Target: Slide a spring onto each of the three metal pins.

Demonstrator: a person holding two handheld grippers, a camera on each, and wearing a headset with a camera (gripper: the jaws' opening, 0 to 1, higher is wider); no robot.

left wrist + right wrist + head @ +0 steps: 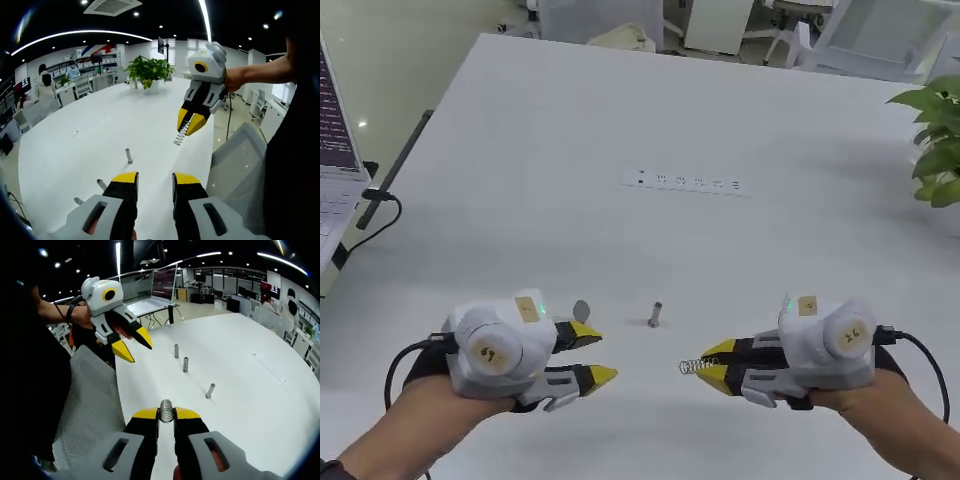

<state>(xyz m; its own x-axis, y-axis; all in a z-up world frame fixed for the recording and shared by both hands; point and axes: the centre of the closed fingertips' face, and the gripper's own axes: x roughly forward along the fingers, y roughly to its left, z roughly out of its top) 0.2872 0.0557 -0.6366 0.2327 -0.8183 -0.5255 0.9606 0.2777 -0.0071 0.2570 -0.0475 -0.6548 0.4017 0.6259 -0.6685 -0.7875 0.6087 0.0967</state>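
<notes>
My right gripper (pixel 718 362) (pixel 166 416) is shut on a small coil spring (pixel 693 367) (pixel 166 407) that juts out past its yellow tips, just above the white table. In the left gripper view the same spring (pixel 179 136) hangs from the right gripper (pixel 191 121). A bare metal pin (pixel 655 314) (pixel 129 155) (pixel 210 390) stands upright between the two grippers. Two more pins (pixel 185 364) (pixel 176 351) stand beyond it in a row; the nearer looks ribbed. My left gripper (pixel 602 355) (pixel 156 178) is open and holds nothing, beside another pin (pixel 581 310).
A white power strip (pixel 685 182) is set into the table's (pixel 620 110) middle. A laptop (pixel 335 150) and a black cable (pixel 380 200) lie at the left edge, a green plant (pixel 935 140) at the right. A mesh chair back (pixel 240 160) is close to the near edge.
</notes>
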